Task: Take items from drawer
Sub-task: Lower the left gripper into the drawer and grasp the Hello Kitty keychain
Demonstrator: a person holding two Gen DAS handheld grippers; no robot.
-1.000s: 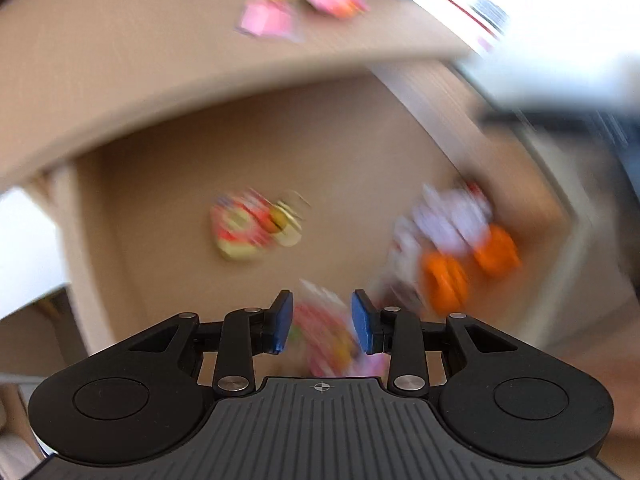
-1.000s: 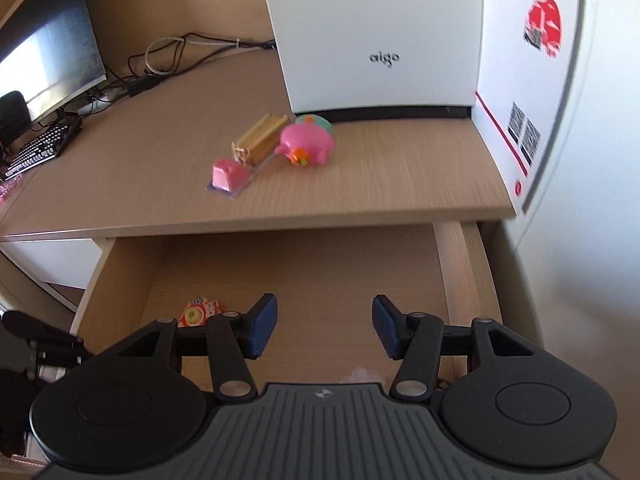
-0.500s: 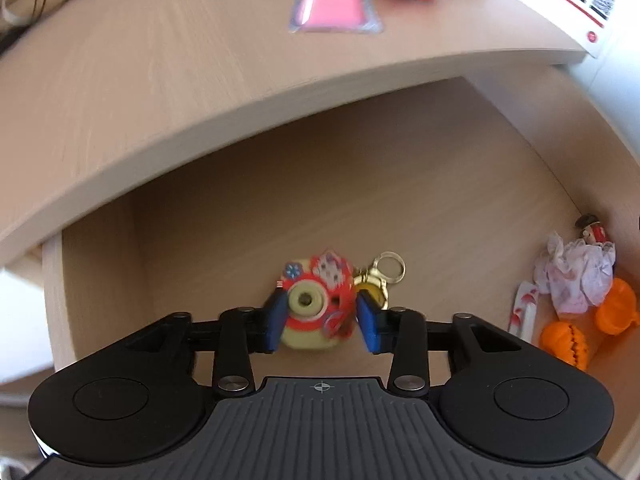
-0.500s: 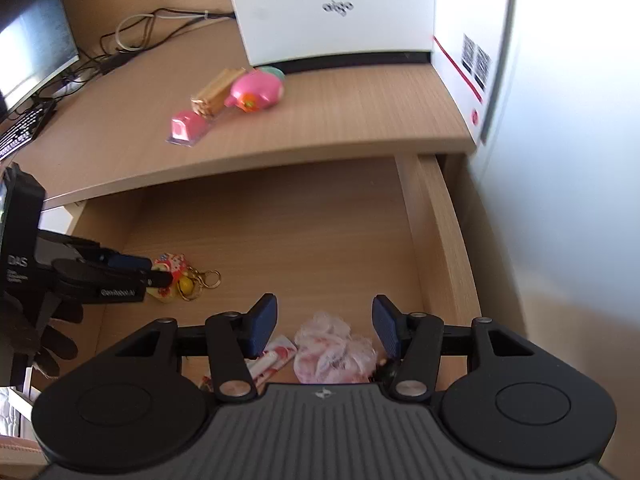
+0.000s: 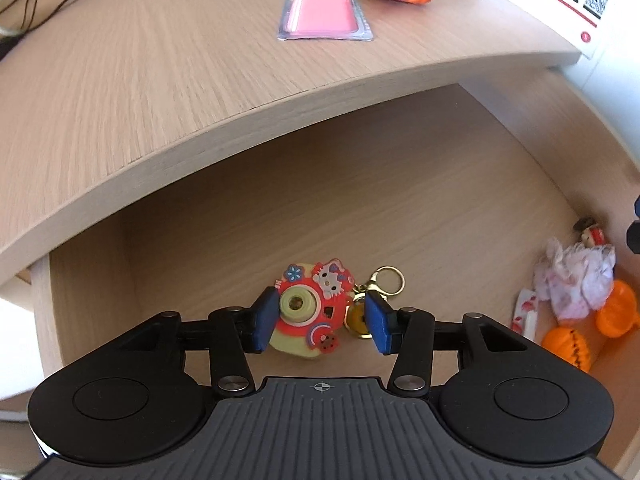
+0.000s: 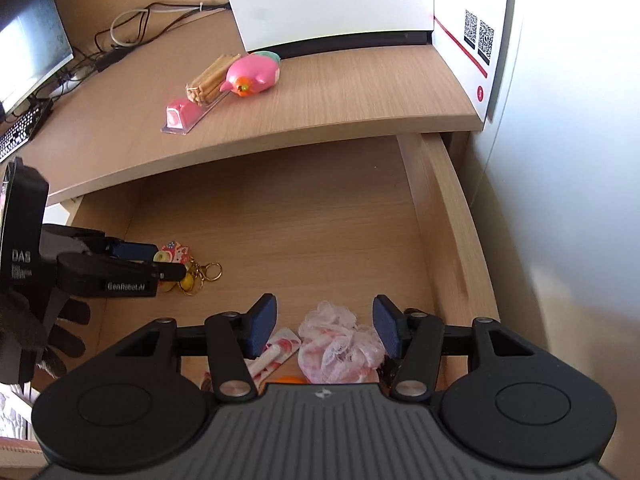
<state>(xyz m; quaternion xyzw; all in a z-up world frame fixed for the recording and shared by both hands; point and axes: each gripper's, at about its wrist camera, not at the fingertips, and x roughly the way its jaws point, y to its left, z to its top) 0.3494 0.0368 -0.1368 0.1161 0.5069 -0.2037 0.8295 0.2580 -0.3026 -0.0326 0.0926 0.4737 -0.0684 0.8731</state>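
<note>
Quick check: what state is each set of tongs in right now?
Left tongs: opening, straddling the camera keychain, not gripping.
Right tongs: open above the lacy pink bundle, holding nothing.

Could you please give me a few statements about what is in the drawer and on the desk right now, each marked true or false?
1. The camera-shaped keychain lies on the drawer floor between the opening jaws of the left gripper. True.
2. The pink bird toy lies inside the drawer. False: it sits on the desktop, in front of the white box.
3. Two orange pumpkins lie in the drawer near a lace-trimmed cloth bundle. True.
4. The right gripper is clamped on the keychain. False: its jaws stand apart over the cloth bundle.
5. The drawer is pushed shut. False: it is pulled out.
</note>
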